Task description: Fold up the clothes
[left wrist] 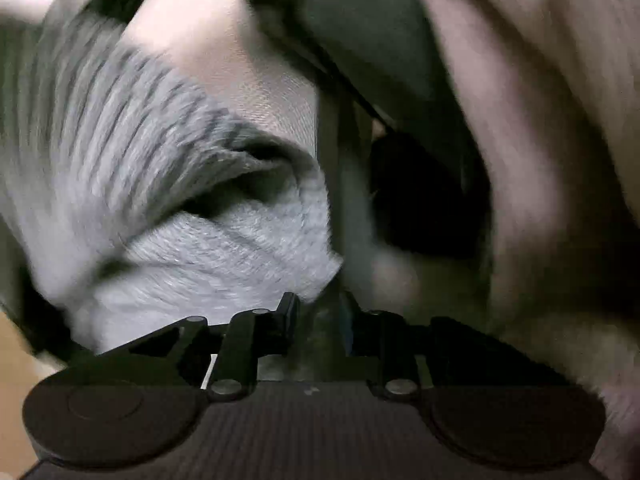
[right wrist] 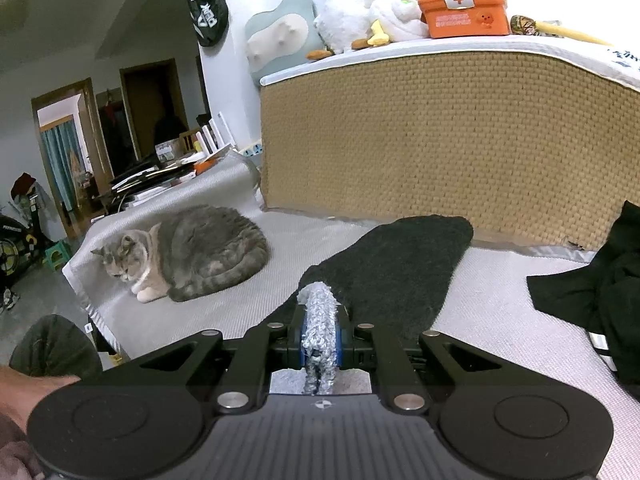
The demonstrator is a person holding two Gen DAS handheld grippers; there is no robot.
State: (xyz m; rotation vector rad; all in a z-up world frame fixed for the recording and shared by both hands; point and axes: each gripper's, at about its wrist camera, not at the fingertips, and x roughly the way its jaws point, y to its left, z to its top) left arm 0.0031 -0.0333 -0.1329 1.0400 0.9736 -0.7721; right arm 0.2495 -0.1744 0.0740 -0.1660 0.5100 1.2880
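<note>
the left wrist view is smeared: the light grey ribbed sock (left wrist: 168,200) blurs toward the left edge, and the left gripper (left wrist: 320,312) fingertips are lost in shadow. the black garment (right wrist: 600,280) runs off the right edge.

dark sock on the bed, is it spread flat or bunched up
Spread flat: the dark sock lies stretched out along the bed, beyond the right gripper, which is shut on a fuzzy grey sock.

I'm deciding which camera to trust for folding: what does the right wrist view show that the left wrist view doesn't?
Only the right wrist view shows the room: a cat lying on the bed, a dark towel, an orange first-aid box, and the right gripper shut on fuzzy grey fabric. Only the left wrist view shows a blurred close-up of pale ribbed knit before the left gripper. Both show grey fuzzy cloth.
</note>
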